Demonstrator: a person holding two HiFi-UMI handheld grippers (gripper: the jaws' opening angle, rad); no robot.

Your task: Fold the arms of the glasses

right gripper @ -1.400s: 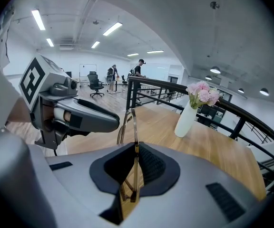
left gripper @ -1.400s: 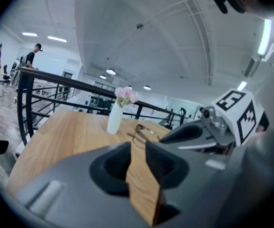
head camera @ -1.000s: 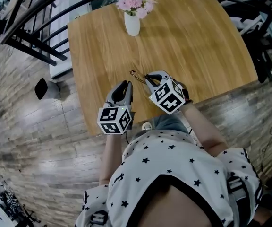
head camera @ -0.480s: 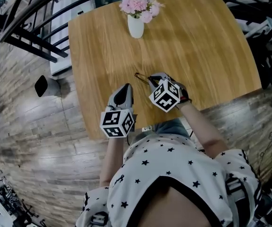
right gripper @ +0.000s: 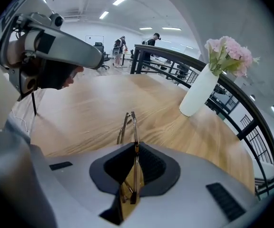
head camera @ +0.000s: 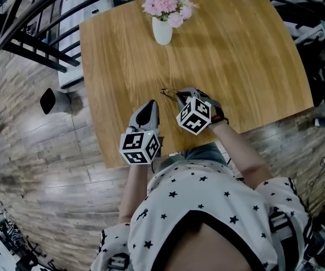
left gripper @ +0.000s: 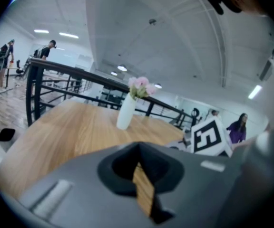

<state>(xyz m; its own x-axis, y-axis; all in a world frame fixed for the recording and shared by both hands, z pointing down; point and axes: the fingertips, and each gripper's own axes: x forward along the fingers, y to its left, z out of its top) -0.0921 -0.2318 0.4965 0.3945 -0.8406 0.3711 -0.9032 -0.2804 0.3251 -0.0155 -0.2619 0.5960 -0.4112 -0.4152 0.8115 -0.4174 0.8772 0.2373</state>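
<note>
The glasses are a thin metal frame that stands up out of my right gripper, whose jaws are shut on it. In the head view the glasses poke out to the left of the right gripper, low over the wooden table. To the left and nearer the person, my left gripper is shut with nothing in it. In the left gripper view only table wood shows through the slit of the left gripper. The two grippers are apart.
A white vase of pink flowers stands at the table's far edge. A black railing runs along the far left. A dark small object lies on the plank floor left of the table. The person's body is at the near edge.
My right gripper has sunk a little toward the table with the glasses in it. The left gripper's jaws look narrower than a second ago.
</note>
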